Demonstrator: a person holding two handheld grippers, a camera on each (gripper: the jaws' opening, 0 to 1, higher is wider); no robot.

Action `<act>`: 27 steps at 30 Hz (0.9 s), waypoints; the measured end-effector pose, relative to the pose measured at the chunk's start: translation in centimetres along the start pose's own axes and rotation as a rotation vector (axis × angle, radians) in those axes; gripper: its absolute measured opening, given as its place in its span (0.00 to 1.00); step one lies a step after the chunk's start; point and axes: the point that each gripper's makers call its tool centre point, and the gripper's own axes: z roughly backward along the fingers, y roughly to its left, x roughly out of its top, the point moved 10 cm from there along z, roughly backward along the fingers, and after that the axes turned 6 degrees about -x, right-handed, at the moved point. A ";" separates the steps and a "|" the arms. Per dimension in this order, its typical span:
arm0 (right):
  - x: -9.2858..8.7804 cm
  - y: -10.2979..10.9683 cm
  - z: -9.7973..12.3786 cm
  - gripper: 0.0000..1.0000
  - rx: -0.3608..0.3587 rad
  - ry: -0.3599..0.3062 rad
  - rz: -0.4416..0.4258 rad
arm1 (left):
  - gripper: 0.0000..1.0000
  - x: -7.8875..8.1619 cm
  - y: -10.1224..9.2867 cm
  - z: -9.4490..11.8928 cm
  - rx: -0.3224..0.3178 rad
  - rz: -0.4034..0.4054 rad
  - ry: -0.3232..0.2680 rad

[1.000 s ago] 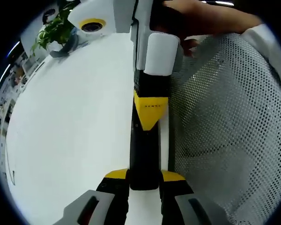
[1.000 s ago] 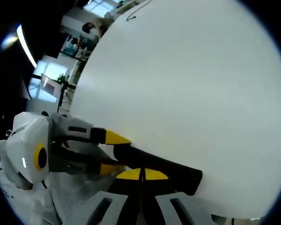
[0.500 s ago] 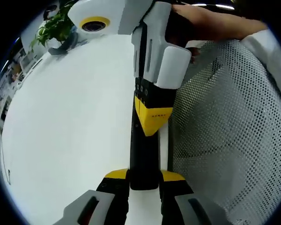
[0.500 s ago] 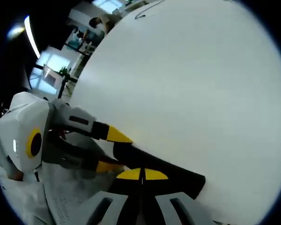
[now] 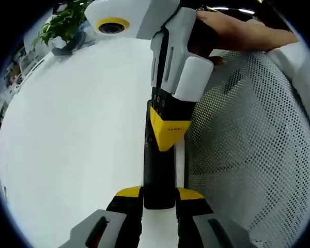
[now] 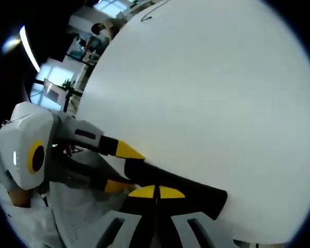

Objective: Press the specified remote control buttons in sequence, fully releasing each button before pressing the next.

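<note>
Black remote (image 5: 158, 173) lies lengthwise on the white table (image 5: 67, 144), running straight away from the left gripper (image 5: 159, 195), whose jaws clamp its near end; right gripper (image 5: 168, 135), jaws together, presses down on its top, hand (image 5: 232, 36) behind

Left tool (image 5: 159, 199) clamped — right tool (image 6: 156, 192) closed, tips down.

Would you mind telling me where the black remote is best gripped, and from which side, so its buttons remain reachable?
Grip the black remote across its narrow width at the near end, coming in lengthwise, as the left gripper does now. The long slim body leaves the far stretch exposed, where the right gripper comes down onto it over the white table.
</note>
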 end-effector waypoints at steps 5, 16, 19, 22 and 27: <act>-0.1 0.1 0.0 0.00 0.011 -0.002 -0.030 | 0.24 0.0 -0.6 -0.2 0.046 -0.027 0.012; 0.0 0.2 -0.1 0.00 0.007 -0.003 -0.015 | 0.24 -0.4 -0.8 -0.2 0.076 -0.032 -0.022; 0.1 0.4 -0.1 0.00 0.004 -0.010 -0.001 | 0.24 -0.4 -0.9 -0.2 0.085 -0.038 -0.024; 0.1 0.4 -0.1 0.00 -0.001 -0.013 0.005 | 0.24 -0.3 -0.9 -0.2 0.089 -0.048 -0.018; 0.2 0.6 -0.2 0.00 -0.021 -0.023 0.009 | 0.24 -0.3 -0.8 -0.3 0.089 -0.058 -0.007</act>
